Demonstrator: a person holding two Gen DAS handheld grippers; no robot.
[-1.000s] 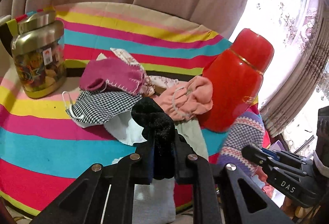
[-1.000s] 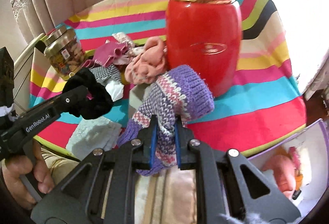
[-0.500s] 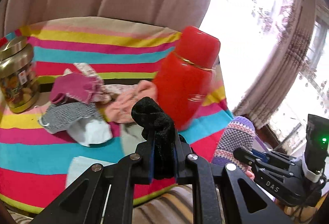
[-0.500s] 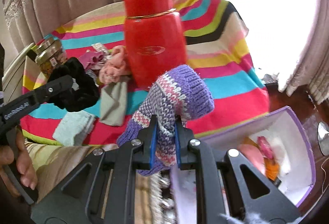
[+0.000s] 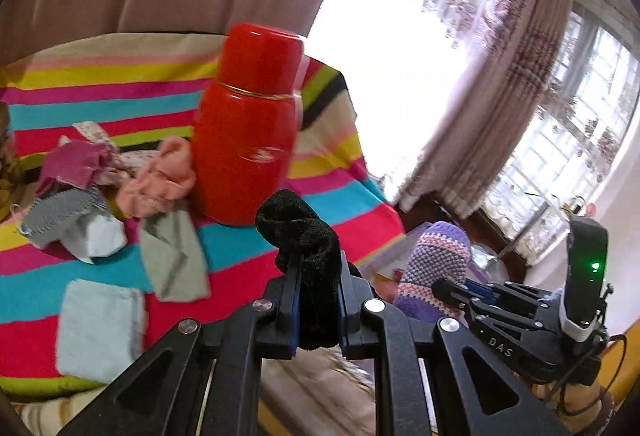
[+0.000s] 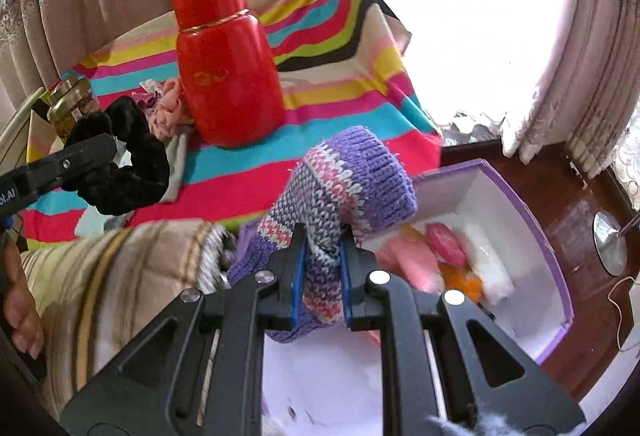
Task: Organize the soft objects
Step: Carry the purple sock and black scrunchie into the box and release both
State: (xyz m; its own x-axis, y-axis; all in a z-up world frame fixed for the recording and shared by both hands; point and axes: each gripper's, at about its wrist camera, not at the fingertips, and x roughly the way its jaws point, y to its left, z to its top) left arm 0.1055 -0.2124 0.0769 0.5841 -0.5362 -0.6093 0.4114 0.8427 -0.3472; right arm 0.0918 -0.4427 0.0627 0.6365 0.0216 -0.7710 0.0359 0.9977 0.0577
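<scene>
My left gripper (image 5: 316,268) is shut on a black fuzzy scrunchie (image 5: 298,226), held above the near edge of the striped tablecloth (image 5: 100,107). The right wrist view shows the same scrunchie (image 6: 128,171) at the left. My right gripper (image 6: 322,248) is shut on a purple striped knitted sock (image 6: 348,175). It hangs over the near left corner of an open purple box (image 6: 504,203) that holds pink, orange and white soft items. Pink (image 5: 160,179), magenta, checked, grey (image 5: 172,252) and light blue (image 5: 100,328) cloths lie on the tablecloth.
A tall red flask (image 5: 244,139) stands on the tablecloth right behind the cloths. A metal-lidded jar (image 6: 72,103) stands at the far left. Curtains hang behind, with a bright window to the right. The box rests on a dark wooden surface (image 6: 560,195). A person's hand shows at the lower left.
Both grippers have swung right, away from the cloth pile, each still shut on its item. The purple box has come fully into view under the knitted sock.
</scene>
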